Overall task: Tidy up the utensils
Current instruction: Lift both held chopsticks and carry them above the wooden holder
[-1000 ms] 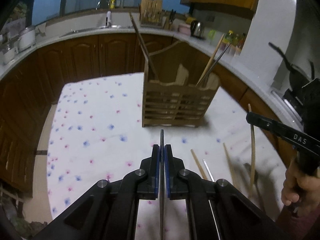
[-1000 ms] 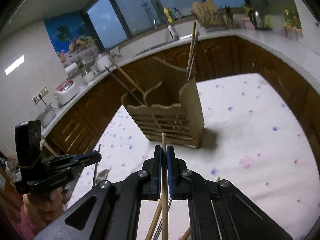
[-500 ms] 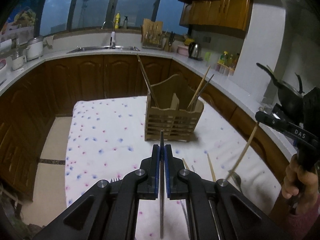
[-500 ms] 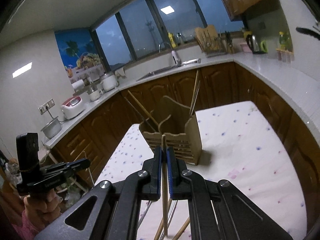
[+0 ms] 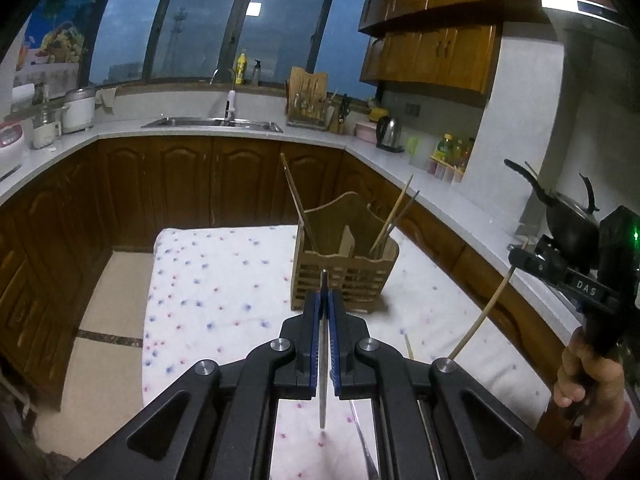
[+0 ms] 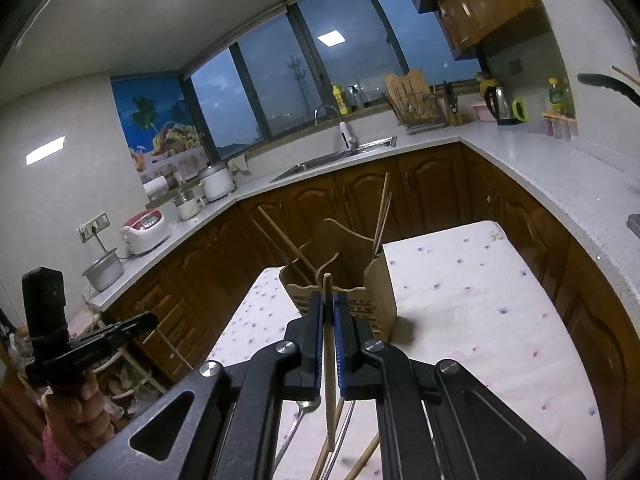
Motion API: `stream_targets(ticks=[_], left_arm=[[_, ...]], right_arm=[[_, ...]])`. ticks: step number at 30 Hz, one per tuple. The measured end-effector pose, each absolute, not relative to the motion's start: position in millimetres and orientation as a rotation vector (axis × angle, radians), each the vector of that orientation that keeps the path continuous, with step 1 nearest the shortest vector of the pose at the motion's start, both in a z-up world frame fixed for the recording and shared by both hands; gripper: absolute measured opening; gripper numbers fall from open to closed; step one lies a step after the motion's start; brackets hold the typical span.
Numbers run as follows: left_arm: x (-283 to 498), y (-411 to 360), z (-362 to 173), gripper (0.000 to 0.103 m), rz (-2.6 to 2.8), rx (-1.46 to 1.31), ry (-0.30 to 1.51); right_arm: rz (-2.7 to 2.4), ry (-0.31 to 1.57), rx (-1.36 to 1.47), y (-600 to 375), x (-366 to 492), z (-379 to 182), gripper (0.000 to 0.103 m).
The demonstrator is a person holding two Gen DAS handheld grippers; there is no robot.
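Black grippers (image 5: 324, 308) with blue pads (image 5: 316, 344) (silver screws); pink-sleeved hand (image 5: 588, 372).

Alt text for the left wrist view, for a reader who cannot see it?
The left gripper is shut on a thin metal chopstick, held above a floral tablecloth and aimed at a wooden utensil holder with chopsticks in it. At right, the right gripper holds a wooden chopstick.

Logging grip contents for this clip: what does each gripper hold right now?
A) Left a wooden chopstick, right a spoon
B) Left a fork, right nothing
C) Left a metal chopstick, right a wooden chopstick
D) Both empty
C: the left gripper is shut on a grey metal chopstick, and the right gripper is shut on a tan wooden chopstick.
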State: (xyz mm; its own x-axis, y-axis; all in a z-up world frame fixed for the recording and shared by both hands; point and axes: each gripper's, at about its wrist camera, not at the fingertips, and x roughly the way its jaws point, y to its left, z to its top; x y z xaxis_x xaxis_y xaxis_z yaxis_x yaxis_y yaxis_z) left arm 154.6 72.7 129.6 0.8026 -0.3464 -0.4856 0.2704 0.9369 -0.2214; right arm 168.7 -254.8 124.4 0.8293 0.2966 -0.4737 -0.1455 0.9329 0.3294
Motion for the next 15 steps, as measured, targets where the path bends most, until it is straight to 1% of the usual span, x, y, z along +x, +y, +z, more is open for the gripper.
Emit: stream_targets(ticks=[15], left_arm=[[158.7,76.4,134.9,0.003,-0.332,-0.162,0.498]], right_arm=[[0.228,0.520,0.291,-259.3,169.2,132.1,0.005]])
